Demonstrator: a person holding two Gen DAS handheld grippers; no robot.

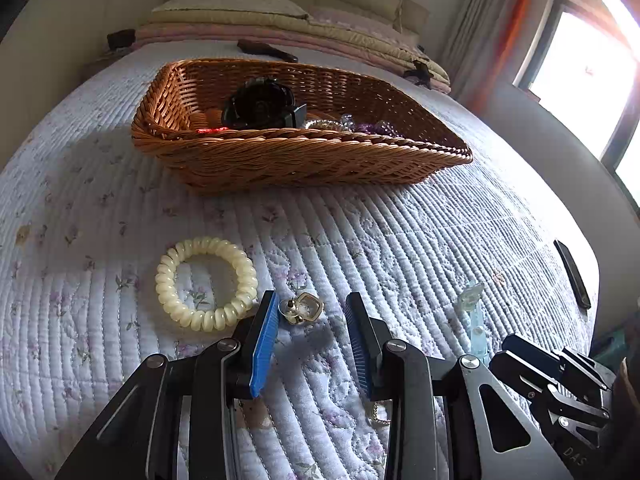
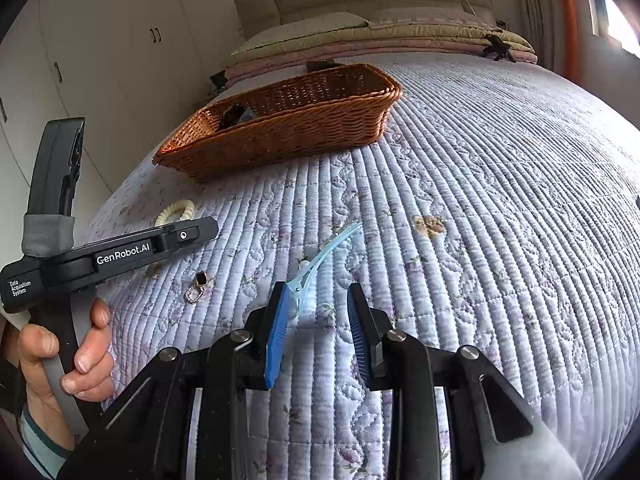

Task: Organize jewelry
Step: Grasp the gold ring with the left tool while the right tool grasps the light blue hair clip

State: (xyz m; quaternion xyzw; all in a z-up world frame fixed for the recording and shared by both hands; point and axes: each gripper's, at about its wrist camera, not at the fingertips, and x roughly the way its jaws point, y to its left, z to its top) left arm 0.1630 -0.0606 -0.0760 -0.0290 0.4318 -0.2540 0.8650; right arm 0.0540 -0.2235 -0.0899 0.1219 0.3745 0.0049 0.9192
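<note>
1 basket [image 1: 280,160], 1 hair tie [image 1: 206,283], 1 earring [image 1: 301,309].

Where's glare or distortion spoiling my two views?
Left wrist: the window is blown out white at right, and the basket bulges from fisheye. Right wrist: glare only in the top-right corner; the quilt curves strongly, but the hair clip stays sharp.

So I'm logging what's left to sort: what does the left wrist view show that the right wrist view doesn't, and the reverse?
Left wrist only: the basket's contents, a black flower clip and purple beads, plus a gold earring between the open left gripper. Right wrist only: the hand holding the left gripper, and a dark-stone earring. Both: wicker basket, cream spiral hair tie, pale blue hair clip, quilt.
</note>
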